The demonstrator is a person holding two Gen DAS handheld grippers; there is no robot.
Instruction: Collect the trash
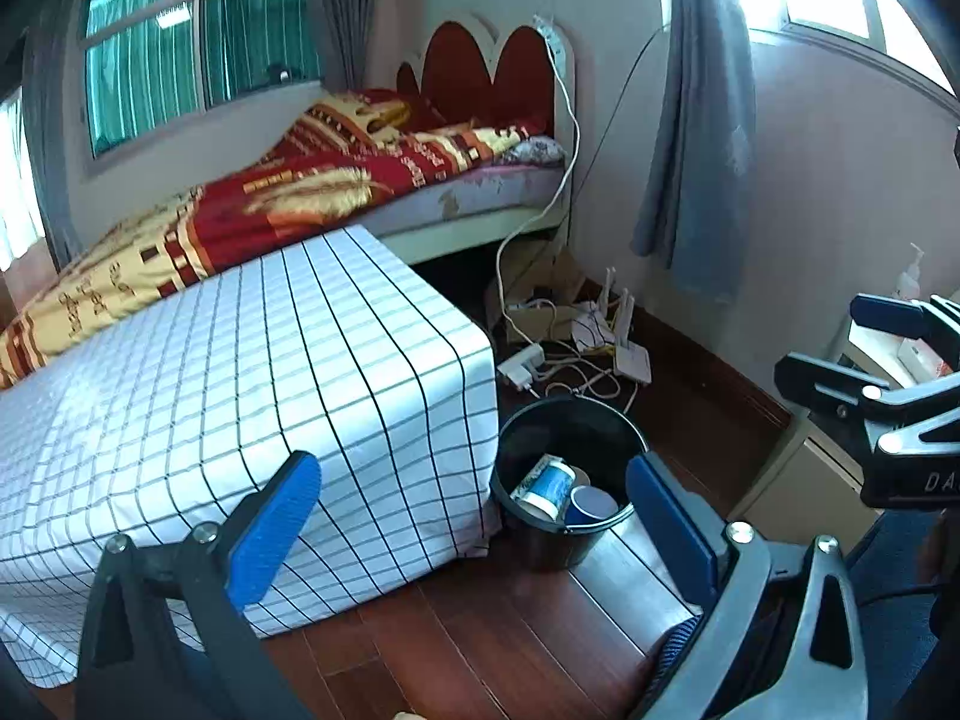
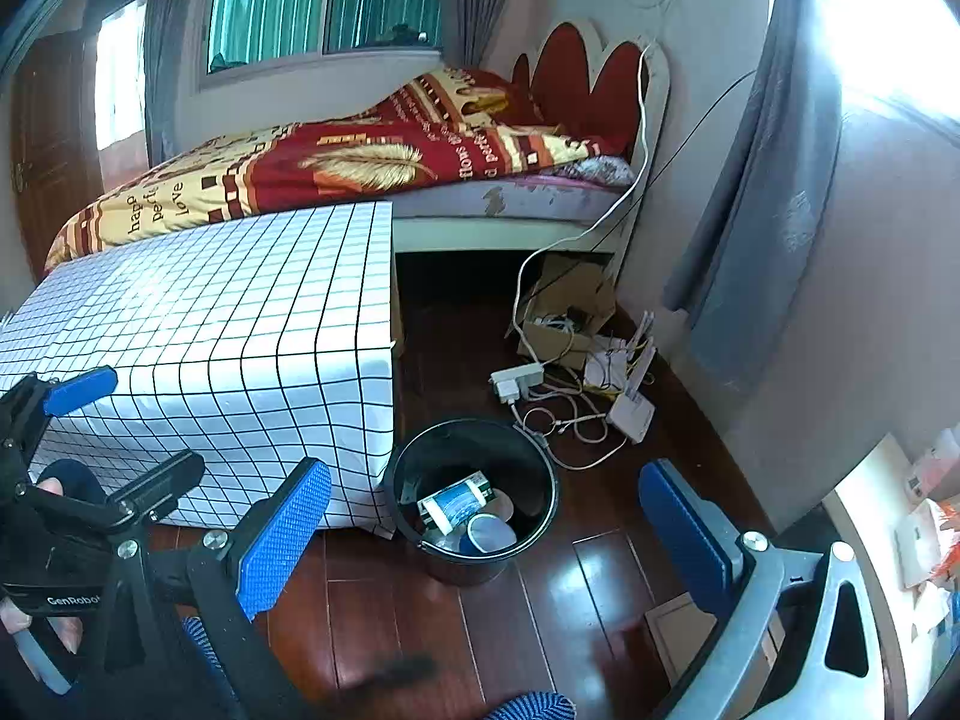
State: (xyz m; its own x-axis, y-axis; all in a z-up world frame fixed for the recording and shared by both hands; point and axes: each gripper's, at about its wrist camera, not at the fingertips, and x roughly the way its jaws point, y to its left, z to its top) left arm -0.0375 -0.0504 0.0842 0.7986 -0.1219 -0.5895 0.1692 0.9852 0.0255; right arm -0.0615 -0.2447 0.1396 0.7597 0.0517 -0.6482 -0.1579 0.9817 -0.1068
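Beside the checked-cloth table (image 2: 228,324), round black plastic bin (image 2: 543,468) holds cups; both claws, left (image 1: 474,522) and right (image 2: 486,534), spread apart, empty. Collection looks finished; next, scan for leftovers.

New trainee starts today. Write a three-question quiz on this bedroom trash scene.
1. True or false: the round black plastic trash bin stands on the dark red wooden floor beside the white black-gridded tablecloth.
2. What lies inside the bin? A) paper cups B) shoes C) nothing
3. Fill in: the left gripper and the right gripper are both ____.

Key: 1 true; 2 A; 3 open, holding nothing.
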